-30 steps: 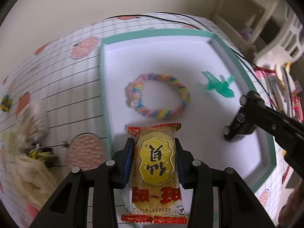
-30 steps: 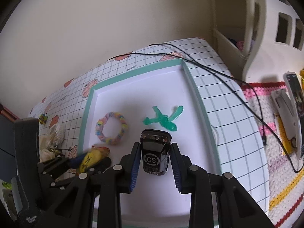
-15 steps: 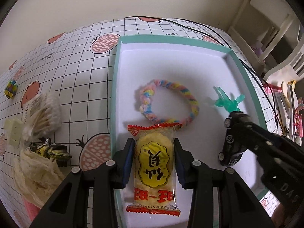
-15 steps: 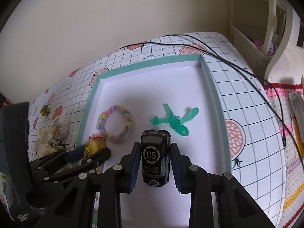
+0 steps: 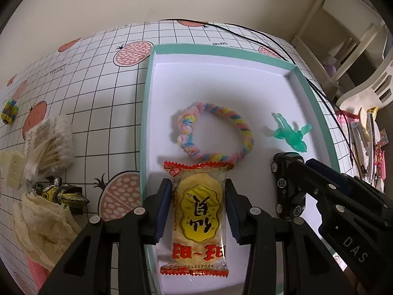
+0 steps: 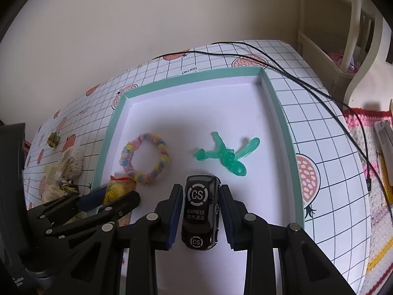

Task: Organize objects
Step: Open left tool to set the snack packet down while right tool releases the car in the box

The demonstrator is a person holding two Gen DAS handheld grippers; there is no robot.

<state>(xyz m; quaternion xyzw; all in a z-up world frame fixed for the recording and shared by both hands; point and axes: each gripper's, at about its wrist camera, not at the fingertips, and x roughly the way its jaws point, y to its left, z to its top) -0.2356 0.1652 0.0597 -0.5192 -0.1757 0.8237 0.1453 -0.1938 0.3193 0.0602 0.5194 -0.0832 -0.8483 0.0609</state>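
Snack packet (image 5: 199, 218), yellow with red ends, lies in the near left part of the teal-rimmed tray (image 5: 145, 113), long axis running straight away from the left wrist camera, far end touching or just short of the pastel braided ring (image 5: 215, 132). Left gripper (image 5: 198, 191): fingers (image 5: 163, 204) stand either side of the packet with slim gaps showing, so released, not pressing. In the frames from a second and half a second ago the pads sat tight against the wrapper; the gaps are new.

Black toy car (image 6: 200, 212), "CS" roundels and "EXPRESS" on its roof, rests on the tray floor near the front, right of the packet. Long axis points away from the right wrist camera, toward the green plastic figure (image 6: 224, 153), which lies just beyond it, not touching. Right gripper (image 6: 201, 194): fingers (image 6: 175, 215) flank the car with clear white floor visible on both sides, released. Earlier they were closed on the car.

Ring and green figure have kept their places in the tray.

Tabletop (image 5: 98, 78): white cloth with black grid and pink fruit prints. Left of the tray: a bag of cotton swabs (image 5: 52, 145), a crumpled cream cloth (image 5: 41, 223), a small multicoloured block (image 5: 9, 109). Black cable (image 6: 307, 81) crosses the far right corner. Cream wall behind; pale shelving (image 6: 343, 32) at right.
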